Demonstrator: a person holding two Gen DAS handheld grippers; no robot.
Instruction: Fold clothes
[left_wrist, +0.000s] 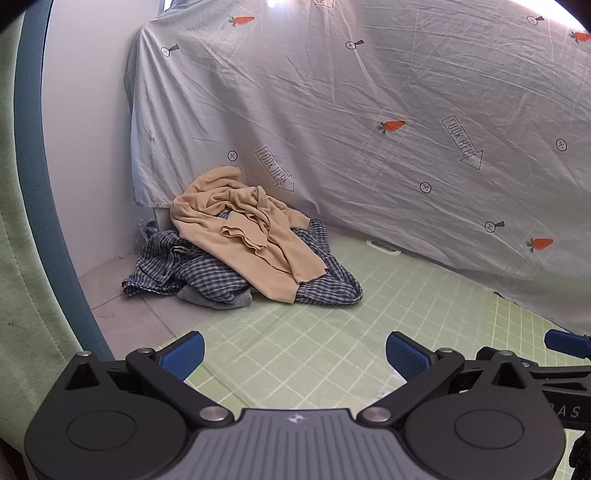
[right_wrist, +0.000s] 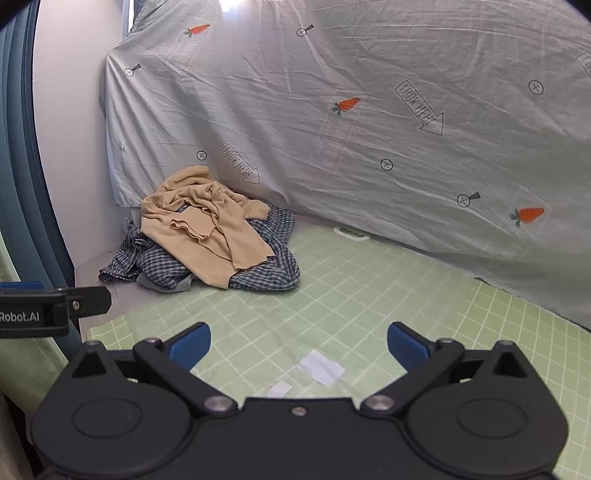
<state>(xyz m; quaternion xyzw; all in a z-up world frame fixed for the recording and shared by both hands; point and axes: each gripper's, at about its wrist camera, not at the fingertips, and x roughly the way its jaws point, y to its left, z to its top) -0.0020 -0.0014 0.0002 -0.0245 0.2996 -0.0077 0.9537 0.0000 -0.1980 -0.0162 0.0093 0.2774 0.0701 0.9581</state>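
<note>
A pale green gridded mat (left_wrist: 314, 332) covers the table, and a grey sheet (left_wrist: 369, 110) printed with orange carrots and arrows hangs behind it. At the table's far left corner, a tan top (left_wrist: 240, 229) lies crumpled over a blue plaid shirt (left_wrist: 207, 273), both heaped against the sheet. The arrows' lettering appears mirrored, roughly "LOOK HERE". Only the right wrist view shows two white paper scraps (right_wrist: 321, 369) on the mat and "Robot.AI" printed on the left hand-held gripper (left_wrist: 294, 354). Only the left wrist view shows green fabric (left_wrist: 26, 258) along its left edge. Both the left and the right hand-held gripper (right_wrist: 298, 345) stand spread wide and empty above the mat's near edge.
</note>
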